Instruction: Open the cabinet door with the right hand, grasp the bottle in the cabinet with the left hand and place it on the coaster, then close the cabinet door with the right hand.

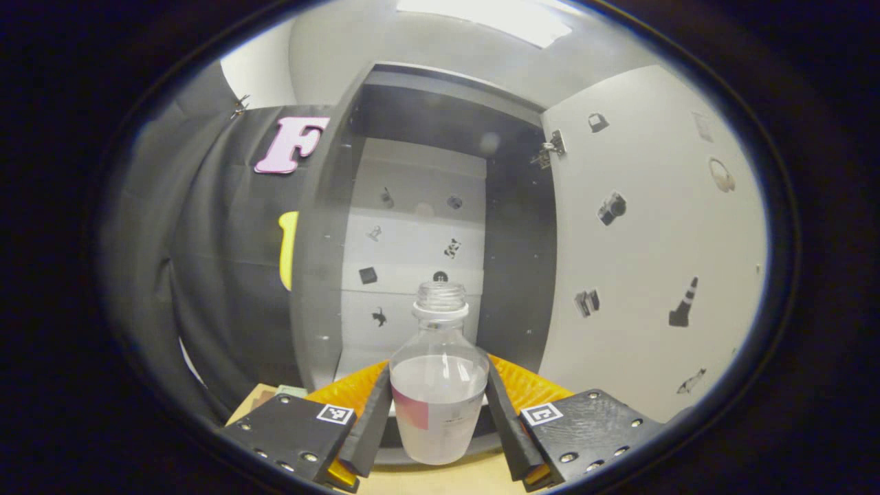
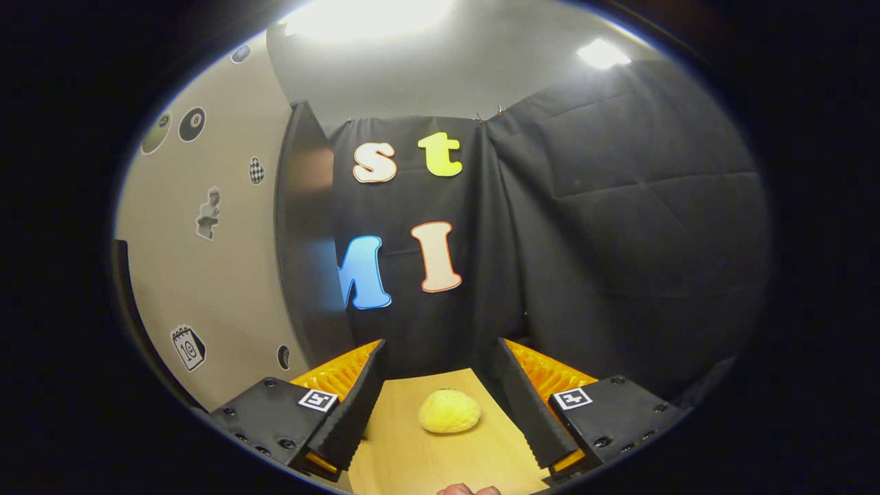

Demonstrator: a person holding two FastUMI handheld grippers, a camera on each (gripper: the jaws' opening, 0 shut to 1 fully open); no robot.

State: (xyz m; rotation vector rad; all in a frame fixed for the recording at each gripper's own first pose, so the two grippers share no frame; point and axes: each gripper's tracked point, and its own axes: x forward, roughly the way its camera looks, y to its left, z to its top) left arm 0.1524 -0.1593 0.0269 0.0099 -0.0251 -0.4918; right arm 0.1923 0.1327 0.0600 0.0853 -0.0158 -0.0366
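Two fingers of the left tool [image 1: 438, 419] stand on either side of a bottle [image 1: 438, 405], their inner faces pressed against its lower body, so the tool is clamped on it. Clear plastic, the bottle stands upright between the fingers, has no cap on its threaded neck, holds a pale liquid up to about its shoulder, and carries a label with a pink patch on its left side. Its base is low in the left gripper view, over a pale grey ledge and just above the wooden surface [image 1: 440, 478] at the bottom edge; whether it rests on anything I cannot tell. Behind it the cabinet [image 1: 419, 227] gapes open, dark inside with a light back panel dotted with small stickers, and its door [image 1: 653, 240] is swung wide to the right, hinge visible at the top corner. The right tool [image 2: 440, 405] has its fingers well apart, touching nothing. Between them, farther off on the surface [image 2: 426, 460], lies a small yellow rounded thing [image 2: 449, 411], apart from both fingers. A fingertip [image 2: 467, 489] of a person peeps in at the bottom edge. To the left of the right tool stands a pale panel [image 2: 206, 275] with stickers
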